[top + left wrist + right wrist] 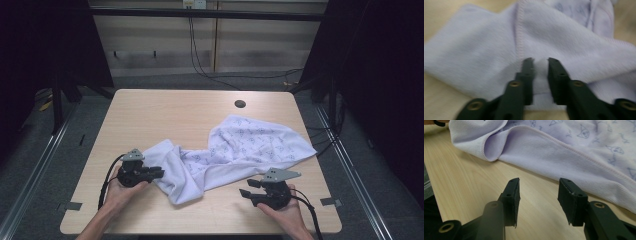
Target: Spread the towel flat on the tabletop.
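high view | left gripper [159,173] pinching cloth [240,150] fold | right gripper [246,188] spread, just beside cloth hem

Count: one pale lilac printed cloth [235,150], middle of frame; two hand-held grippers, left gripper [159,173] lower left, right gripper [246,188] lower right; one wooden table [150,115]; one round hole [240,104], upper centre.
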Demonstrator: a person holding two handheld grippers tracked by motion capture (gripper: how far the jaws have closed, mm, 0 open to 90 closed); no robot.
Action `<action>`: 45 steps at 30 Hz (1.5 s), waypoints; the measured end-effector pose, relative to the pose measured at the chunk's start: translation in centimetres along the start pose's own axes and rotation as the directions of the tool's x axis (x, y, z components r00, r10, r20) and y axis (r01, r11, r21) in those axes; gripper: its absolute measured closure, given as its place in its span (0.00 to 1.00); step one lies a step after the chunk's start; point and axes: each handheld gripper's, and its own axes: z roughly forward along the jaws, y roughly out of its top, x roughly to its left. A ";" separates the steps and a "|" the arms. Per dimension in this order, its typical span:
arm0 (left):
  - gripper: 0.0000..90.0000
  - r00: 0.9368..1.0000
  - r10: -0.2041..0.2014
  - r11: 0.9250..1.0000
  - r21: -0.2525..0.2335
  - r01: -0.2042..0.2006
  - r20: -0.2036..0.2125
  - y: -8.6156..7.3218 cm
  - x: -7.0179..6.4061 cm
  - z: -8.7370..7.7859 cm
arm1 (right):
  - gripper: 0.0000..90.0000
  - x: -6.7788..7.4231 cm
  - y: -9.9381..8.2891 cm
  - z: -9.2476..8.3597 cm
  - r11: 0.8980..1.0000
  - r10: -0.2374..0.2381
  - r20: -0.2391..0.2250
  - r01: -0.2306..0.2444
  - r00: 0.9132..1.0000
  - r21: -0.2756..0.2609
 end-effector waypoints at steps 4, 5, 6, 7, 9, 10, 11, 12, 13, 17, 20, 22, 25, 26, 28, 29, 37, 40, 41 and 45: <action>1.00 0.996 0.023 0.999 0.039 -0.026 0.084 -0.8 -2.0 -0.1 | 0.56 0.4 0.2 0.7 1.000 -0.010 -0.020 0.010 1.000 0.011; 1.00 0.992 0.022 0.999 0.037 -0.027 0.128 -1.0 -2.9 -0.2 | 0.56 0.6 0.3 0.8 1.000 -0.010 -0.021 0.011 1.000 0.015; 1.00 0.989 0.034 0.999 0.031 -0.038 0.141 -1.0 -3.6 -0.4 | 0.55 0.8 0.3 0.9 1.000 -0.018 -0.028 0.019 0.999 0.020; 0.99 0.986 0.055 0.998 0.028 -0.060 0.158 -1.0 -4.3 -0.5 | 0.55 1.1 0.4 1.1 1.000 -0.019 -0.034 0.020 0.999 0.020; 0.98 0.982 0.065 0.998 0.009 -0.067 0.179 -0.9 -5.2 -0.7 | 0.55 1.3 0.7 1.5 0.999 -0.025 -0.046 0.025 0.999 0.019; 0.94 0.981 0.063 0.998 -0.001 -0.064 0.184 -0.8 -5.2 -0.8 | 0.55 1.5 0.9 1.9 1.000 -0.023 -0.056 0.024 0.998 0.016; 0.92 0.982 0.066 0.998 -0.026 -0.062 0.178 -0.6 -5.0 -1.1 | 0.55 1.6 1.2 2.1 1.000 -0.026 -0.063 0.027 0.998 0.014; 0.87 0.985 0.057 0.998 -0.045 -0.050 0.163 -0.3 -4.7 -1.4 | 0.55 1.8 1.6 2.7 1.000 -0.027 -0.075 0.028 0.997 0.012; 0.85 0.988 0.039 0.997 -0.073 -0.029 0.151 -0.1 -4.1 -1.9 | 0.54 2.0 2.0 3.1 0.999 -0.032 -0.081 0.033 0.996 0.009; 0.81 0.997 -0.044 0.984 -0.170 0.056 0.070 0.8 -0.9 -3.3 | 0.54 3.0 4.2 5.6 0.999 -0.052 -0.126 0.051 0.991 -0.004; 0.87 0.994 -0.099 0.980 -0.176 0.091 -0.035 1.0 2.0 -3.1 | 0.54 3.5 5.9 7.9 0.998 -0.063 -0.153 0.063 0.986 -0.003; 0.87 0.989 -0.139 0.980 -0.155 0.128 -0.060 0.8 3.3 -2.4 | 0.55 3.7 6.9 9.3 0.998 -0.069 -0.167 0.068 0.984 -0.007; 0.80 0.992 -0.114 0.990 -0.086 0.109 -0.059 0.2 3.9 -1.0 | 0.55 3.9 8.0 11.3 0.998 -0.068 -0.182 0.068 0.981 -0.003; 0.79 0.995 -0.085 0.995 -0.063 0.082 -0.051 0.0 3.7 -0.7 | 0.54 3.9 8.3 12.0 0.998 -0.064 -0.189 0.066 0.980 0.003; 0.86 0.997 -0.056 0.998 -0.036 0.054 -0.058 -0.1 3.0 -0.7 | 0.51 4.2 8.8 13.3 0.998 -0.055 -0.198 0.059 0.979 0.017; 0.90 0.998 -0.043 0.999 -0.019 0.042 -0.044 -0.1 2.8 -0.7 | 0.49 4.2 8.9 13.7 0.998 -0.053 -0.202 0.058 0.978 0.018; 0.95 0.999 -0.039 0.999 0.033 0.038 0.010 -1.7 -0.1 -2.0 | 0.65 6.4 9.3 15.8 0.995 -0.077 -0.291 0.094 0.954 0.044; 0.94 0.998 -0.055 0.998 0.032 0.054 0.035 -2.2 -0.2 -2.4 | 0.90 6.8 8.9 15.2 0.990 -0.110 -0.316 0.132 0.942 0.047; 0.94 0.997 -0.057 0.998 0.033 0.056 0.043 -2.3 -0.3 -2.5 | 0.93 6.8 8.9 14.7 0.990 -0.113 -0.306 0.133 0.945 0.046; 0.94 0.997 -0.037 0.998 0.050 0.034 0.062 -2.3 -1.1 -2.3 | 0.95 5.4 8.3 11.2 0.989 -0.130 -0.259 0.143 0.957 0.033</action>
